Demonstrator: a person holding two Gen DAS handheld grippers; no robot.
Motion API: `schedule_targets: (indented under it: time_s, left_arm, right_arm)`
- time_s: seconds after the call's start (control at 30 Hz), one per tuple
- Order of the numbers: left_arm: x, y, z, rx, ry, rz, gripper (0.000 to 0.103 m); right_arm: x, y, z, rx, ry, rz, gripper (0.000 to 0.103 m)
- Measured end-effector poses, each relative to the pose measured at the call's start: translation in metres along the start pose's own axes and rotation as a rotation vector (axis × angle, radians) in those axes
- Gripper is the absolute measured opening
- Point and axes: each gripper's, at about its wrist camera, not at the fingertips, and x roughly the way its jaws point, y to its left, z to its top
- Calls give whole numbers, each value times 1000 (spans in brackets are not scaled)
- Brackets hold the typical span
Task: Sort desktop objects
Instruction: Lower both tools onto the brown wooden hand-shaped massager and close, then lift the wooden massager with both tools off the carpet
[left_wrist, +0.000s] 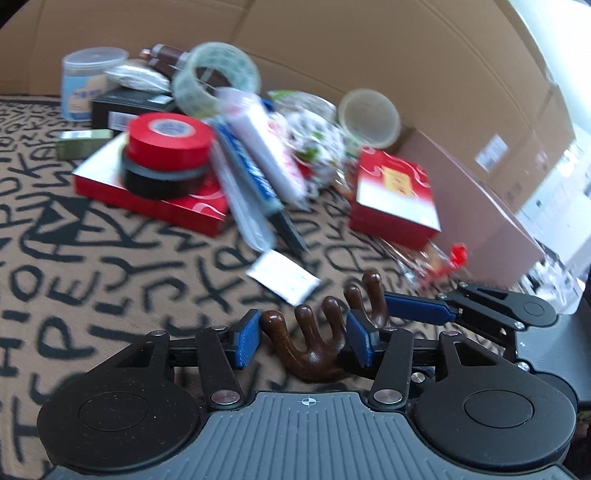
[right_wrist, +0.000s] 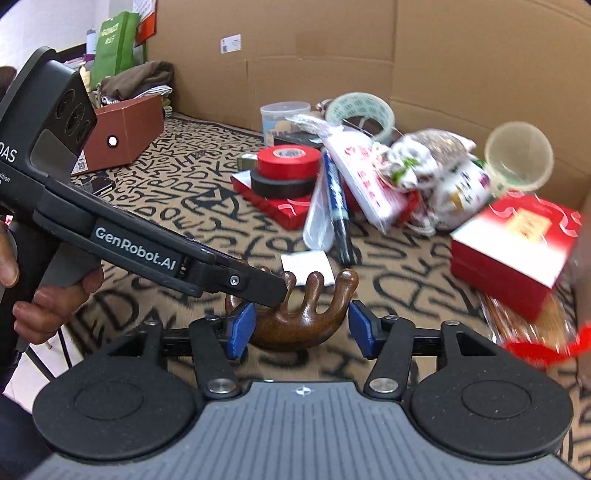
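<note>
Bare patterned cloth open at near left, piled clutter ahead, cardboard wall behind, seemingly close

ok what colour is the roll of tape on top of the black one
Red tape roll, with a pale label on its core; clearest in the left wrist view.

both views are fisheye shots from a gripper's own body, looking forward and down along 2 blue-padded fingers that fill the lower half of each frame, close above the lettered cloth.

the left wrist view faces the clutter at frame centre and top, with cardboard behind; the right gripper enters from the right edge.

the right wrist view faces the same pile in its upper right; the left gripper crosses from the upper left.

both share the brown hand-shaped piece just ahead, the red tape roll and the red box.
</note>
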Motion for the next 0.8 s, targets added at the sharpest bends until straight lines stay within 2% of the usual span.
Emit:
schedule_targets:
  time_s: [0.2,0.23,0.3,0.47,0.57,0.6,0.7,0.8]
  left_arm:
    - [9,-22,-7,37,35,-51,66]
    - [11,-25,-8,42,35,-53,70]
    - [12,-27,-9,43,34,-55,72]
    - [4,-19,-8,-22,23,-43,70]
    - [-3,-12,-9,-64,18,-8,62]
    - [-4,-11,-9,-72,19,0,60]
    - [-6,-15,-11,-68,20,30,59]
    - [-3,-24,-11,-42,14,79,60]
  right_arm:
    - [-19,-12,-18,65,-5,-28,70]
    - [-22,-15,-20,74,-7,-35,71]
    - [-27,-19,-24,87,-9,-54,71]
    - [-38,-30,-30,122,-24,-96,71]
    - [-42,-36,-30,164,-46,-108,68]
    - [-43,-38,-30,178,-54,-110,64]
    - [-36,-43,-28,213,-44,-120,53]
    - [-26,-42,-26,205,-28,-135,49]
